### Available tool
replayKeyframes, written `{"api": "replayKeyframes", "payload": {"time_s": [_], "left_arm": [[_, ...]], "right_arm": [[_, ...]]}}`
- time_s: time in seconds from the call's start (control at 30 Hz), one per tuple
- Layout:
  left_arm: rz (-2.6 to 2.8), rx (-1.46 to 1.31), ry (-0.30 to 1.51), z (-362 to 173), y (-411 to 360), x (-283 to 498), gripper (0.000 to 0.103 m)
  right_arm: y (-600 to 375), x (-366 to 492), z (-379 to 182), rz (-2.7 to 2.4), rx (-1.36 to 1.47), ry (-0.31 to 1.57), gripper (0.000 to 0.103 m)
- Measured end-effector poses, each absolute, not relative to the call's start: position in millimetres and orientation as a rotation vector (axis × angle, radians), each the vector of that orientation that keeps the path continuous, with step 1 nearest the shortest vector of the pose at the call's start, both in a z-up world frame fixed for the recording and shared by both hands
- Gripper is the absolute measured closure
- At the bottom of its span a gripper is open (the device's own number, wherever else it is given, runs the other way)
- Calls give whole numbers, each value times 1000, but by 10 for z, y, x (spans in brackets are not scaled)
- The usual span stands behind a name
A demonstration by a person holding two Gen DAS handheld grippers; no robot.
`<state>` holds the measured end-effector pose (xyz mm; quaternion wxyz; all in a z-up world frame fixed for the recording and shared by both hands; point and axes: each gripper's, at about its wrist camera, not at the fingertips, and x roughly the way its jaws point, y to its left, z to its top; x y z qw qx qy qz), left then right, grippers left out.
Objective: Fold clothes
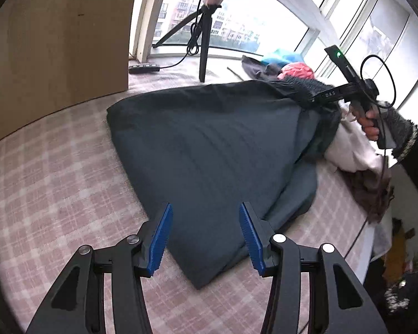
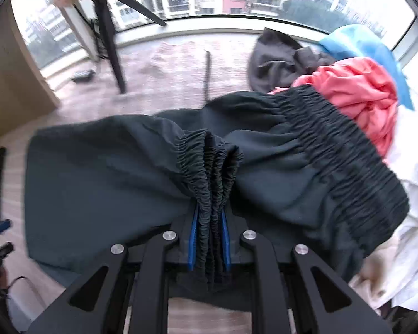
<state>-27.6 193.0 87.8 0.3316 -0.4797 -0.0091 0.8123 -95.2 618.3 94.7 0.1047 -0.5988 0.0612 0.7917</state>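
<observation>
Dark teal trousers [image 1: 209, 150] lie spread on the pink checked bed cover [image 1: 55, 181], one end lifted at the right. My right gripper [image 2: 209, 217] is shut on their bunched elastic waistband [image 2: 337, 150], which folds up between the blue pads. In the left wrist view that right gripper [image 1: 317, 98] holds the waistband up off the bed, with a hand on its handle. My left gripper [image 1: 204, 236] hovers open just above the near corner of the trousers, its blue pads wide apart with nothing between them.
A heap of clothes [image 2: 356, 94] in coral, blue, grey and white lies at the right by the window. A black tripod [image 1: 203, 41] and a power strip [image 1: 143, 68] stand at the back. A wooden panel [image 1: 55, 41] rises at the left. The bed edge [image 1: 367, 231] runs at the right.
</observation>
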Motion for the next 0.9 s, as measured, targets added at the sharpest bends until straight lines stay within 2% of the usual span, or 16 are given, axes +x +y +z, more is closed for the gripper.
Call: {"api": "replayKeyframes", "payload": {"time_s": [0.07, 0.2, 0.3, 0.4, 0.6, 0.73, 0.83, 0.9], "left_arm": [[2139, -1278, -43, 847, 1891, -322, 54], [2175, -1369, -133, 747, 1710, -453, 50], [2162, -1403, -124, 661, 1730, -431, 50], [2136, -1418, -105, 600, 1816, -379, 50], [2086, -1428, -97, 565, 1964, -334, 49], [2066, -1440, -100, 551, 2003, -332, 49], [2060, -1454, -121, 544, 1995, -317, 49], [2063, -1467, -142, 524, 1985, -285, 49]], "right_arm": [[6224, -968, 907, 2294, -1756, 127, 89], [6380, -947, 939, 2252, -1732, 155, 89], [6510, -887, 1050, 2263, -1698, 253, 89], [6653, -788, 1226, 2323, -1655, 486, 89], [6856, -797, 1310, 2300, -1693, 484, 89], [7031, -967, 1051, 2189, -1842, 474, 88], [6884, -1001, 1202, 2192, -1857, 280, 84], [6786, -1024, 1304, 2190, -1862, 150, 75]]}}
